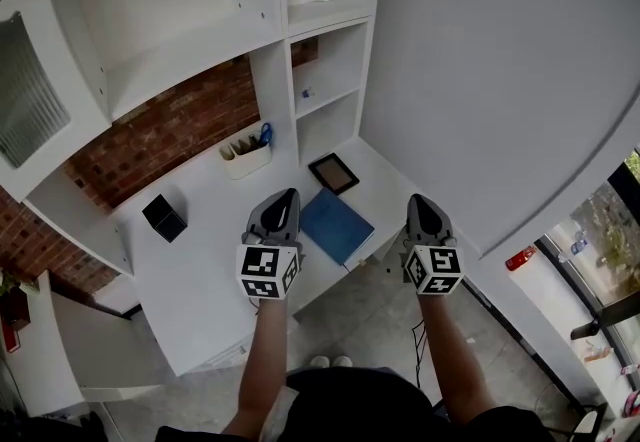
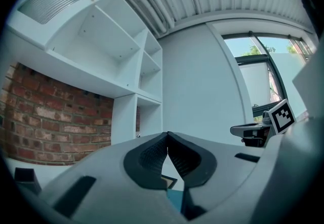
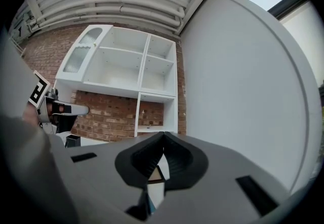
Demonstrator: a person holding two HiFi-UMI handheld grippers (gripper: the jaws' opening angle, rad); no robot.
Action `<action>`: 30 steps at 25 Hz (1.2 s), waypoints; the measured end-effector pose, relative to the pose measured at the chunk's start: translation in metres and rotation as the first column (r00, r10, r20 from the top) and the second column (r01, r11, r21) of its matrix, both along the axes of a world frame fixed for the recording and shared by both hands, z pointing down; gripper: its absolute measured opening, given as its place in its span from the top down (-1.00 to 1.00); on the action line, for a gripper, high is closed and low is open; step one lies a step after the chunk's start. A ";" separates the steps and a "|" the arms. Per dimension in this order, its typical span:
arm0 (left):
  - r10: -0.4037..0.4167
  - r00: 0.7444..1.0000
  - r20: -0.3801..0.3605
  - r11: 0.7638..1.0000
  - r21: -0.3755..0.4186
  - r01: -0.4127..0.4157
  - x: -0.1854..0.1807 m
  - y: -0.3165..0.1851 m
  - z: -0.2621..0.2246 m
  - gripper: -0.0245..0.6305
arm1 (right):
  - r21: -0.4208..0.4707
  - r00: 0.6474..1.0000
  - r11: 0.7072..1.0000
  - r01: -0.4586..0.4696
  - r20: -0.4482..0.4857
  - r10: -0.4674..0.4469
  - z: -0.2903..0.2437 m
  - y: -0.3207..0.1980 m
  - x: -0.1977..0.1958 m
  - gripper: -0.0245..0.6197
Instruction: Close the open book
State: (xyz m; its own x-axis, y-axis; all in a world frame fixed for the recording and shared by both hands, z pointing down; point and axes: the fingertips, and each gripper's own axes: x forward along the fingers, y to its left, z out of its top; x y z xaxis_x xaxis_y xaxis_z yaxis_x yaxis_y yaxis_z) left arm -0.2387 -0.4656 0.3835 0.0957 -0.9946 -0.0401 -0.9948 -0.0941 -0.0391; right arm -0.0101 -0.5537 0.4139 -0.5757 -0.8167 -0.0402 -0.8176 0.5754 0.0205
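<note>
A white shelf unit rises behind the blue book, against a brick wall. The white bench carries the book, which lies flat and closed near the bench's front edge. The left gripper hangs left of the book and the right gripper to its right, beyond the bench edge. Each has its jaws pressed together at the tips, with nothing between them. A white pen holder stands behind and left of the book, a dark picture frame lies just behind it, and a black box sits well to its left.
</note>
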 end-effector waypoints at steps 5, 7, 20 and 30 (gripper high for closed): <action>0.002 1.000 0.009 1.000 0.014 -0.002 0.005 0.002 -0.008 0.90 | -0.001 1.000 1.000 -0.018 0.005 0.018 0.000 0.004 0.010 0.93; 0.002 1.000 0.011 1.000 0.016 -0.002 0.007 0.002 -0.010 0.90 | -0.007 1.000 1.000 -0.023 0.007 0.023 0.001 0.004 0.012 0.93; 0.005 1.000 0.011 1.000 0.007 -0.005 0.013 0.008 -0.007 0.90 | -0.031 0.999 0.999 -0.035 -0.009 0.035 0.006 0.011 0.019 0.93; 0.008 1.000 0.011 1.000 -0.001 -0.008 0.015 0.013 -0.003 0.90 | -0.040 0.999 0.999 -0.037 -0.014 0.037 0.010 0.017 0.023 0.93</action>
